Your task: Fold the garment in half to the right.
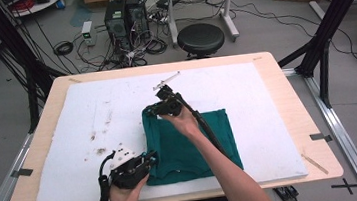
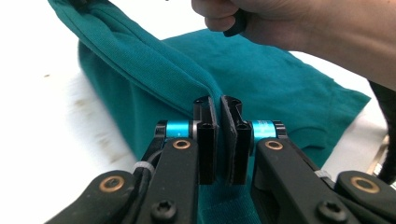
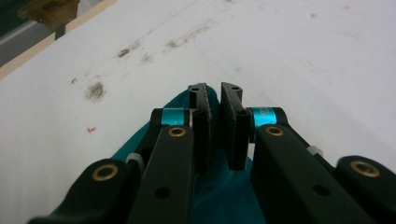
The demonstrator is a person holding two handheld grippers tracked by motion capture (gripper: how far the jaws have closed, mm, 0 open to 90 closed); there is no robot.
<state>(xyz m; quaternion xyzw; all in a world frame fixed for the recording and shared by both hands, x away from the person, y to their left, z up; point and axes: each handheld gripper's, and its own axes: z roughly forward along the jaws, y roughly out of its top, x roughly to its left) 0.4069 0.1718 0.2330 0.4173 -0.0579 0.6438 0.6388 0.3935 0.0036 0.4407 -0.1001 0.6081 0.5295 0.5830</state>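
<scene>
So the teal T-shirt (image 1: 191, 144) was the thing being worked on, lying toward the near edge of the white foam sheet (image 1: 266, 96) that covered the worktop (image 1: 296, 118). Nearest to the person, the left tool (image 1: 150, 158) was clamped tight on the shirt's near-left corner; in the left gripper view you could see the folded edge pinched right between the narrow jaws, with a ridge of fabric running away from it. A bit farther along the shirt's left side, the right tool (image 1: 153, 109) had the far-left corner pinched the same way, jaws nearly closed with teal cloth poking out between them in the right gripper view.

Looked to me like a fold in progress, carrying the shirt's left edge across. To do it well, I'd say keep both tools level with each other and the edge between them taut, so the fold line comes out straight and not wrinkly.

The shirt itself was already a fairly neat rectangle, soft knit, doubled up along the lifted edge. Beyond the shirt, the foam had some brownish stains (image 1: 99, 150), and farther back a black stool (image 1: 200, 39) sat on the floor.
</scene>
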